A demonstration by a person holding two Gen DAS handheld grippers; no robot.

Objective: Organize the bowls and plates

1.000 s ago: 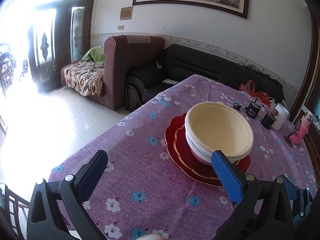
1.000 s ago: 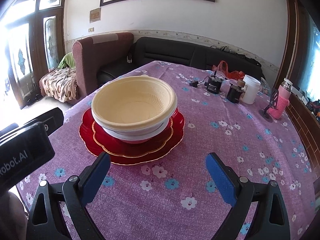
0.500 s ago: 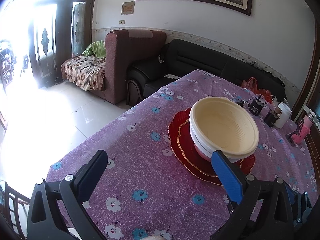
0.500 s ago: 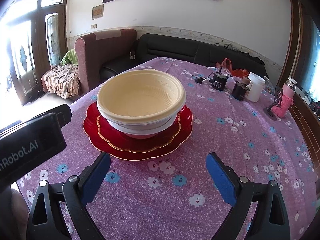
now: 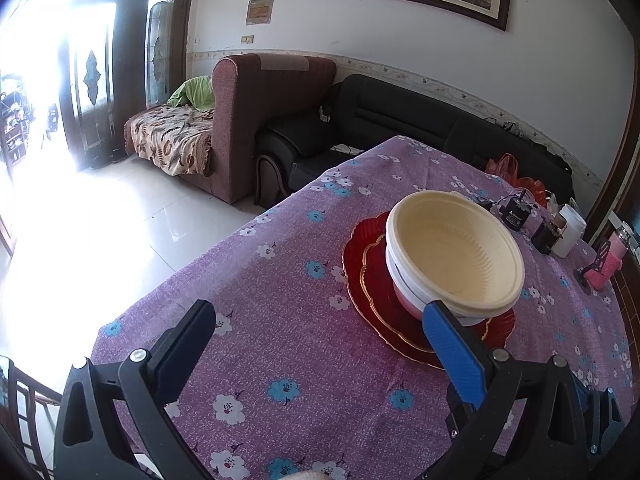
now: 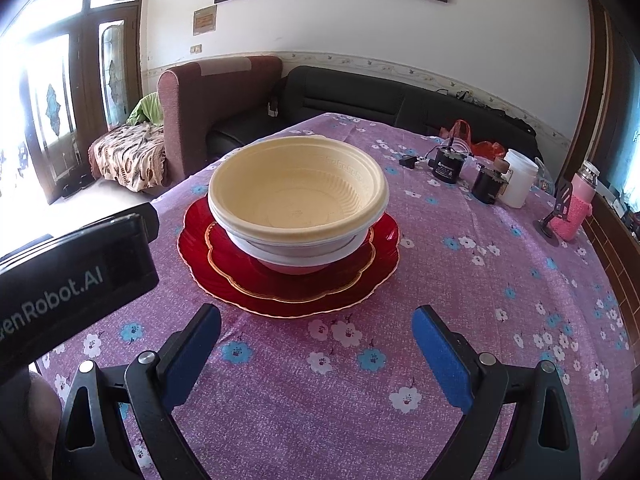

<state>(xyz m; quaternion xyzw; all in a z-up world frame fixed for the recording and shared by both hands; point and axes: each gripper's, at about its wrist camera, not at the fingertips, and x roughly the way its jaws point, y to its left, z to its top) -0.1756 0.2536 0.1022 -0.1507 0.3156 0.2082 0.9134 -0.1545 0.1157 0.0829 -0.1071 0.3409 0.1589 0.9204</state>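
Observation:
A cream bowl (image 6: pixel 298 196) sits nested in a white bowl (image 6: pixel 296 250), and both stand on two stacked red plates with gold rims (image 6: pixel 224 248) on the purple flowered tablecloth (image 6: pixel 500 320). The stack also shows at the right of the left wrist view, with the cream bowl (image 5: pixel 454 254) and the red plates (image 5: pixel 366 276). My right gripper (image 6: pixel 316 328) is open and empty, just short of the plates. My left gripper (image 5: pixel 318 322) is open and empty, left of the stack. Its black body (image 6: pixel 72 276) shows at the left of the right wrist view.
At the table's far right stand a white cup (image 6: pixel 518 182), two dark jars (image 6: pixel 486 186), a black adapter (image 6: pixel 446 164) and a pink bottle (image 6: pixel 576 208). A brown armchair (image 5: pixel 256 120) and black sofa (image 5: pixel 400 116) stand beyond the table's far edge.
Both grippers have drifted a little nearer to the stack, which looks slightly larger in each view. Both stay open. The bowls and plates have not moved.

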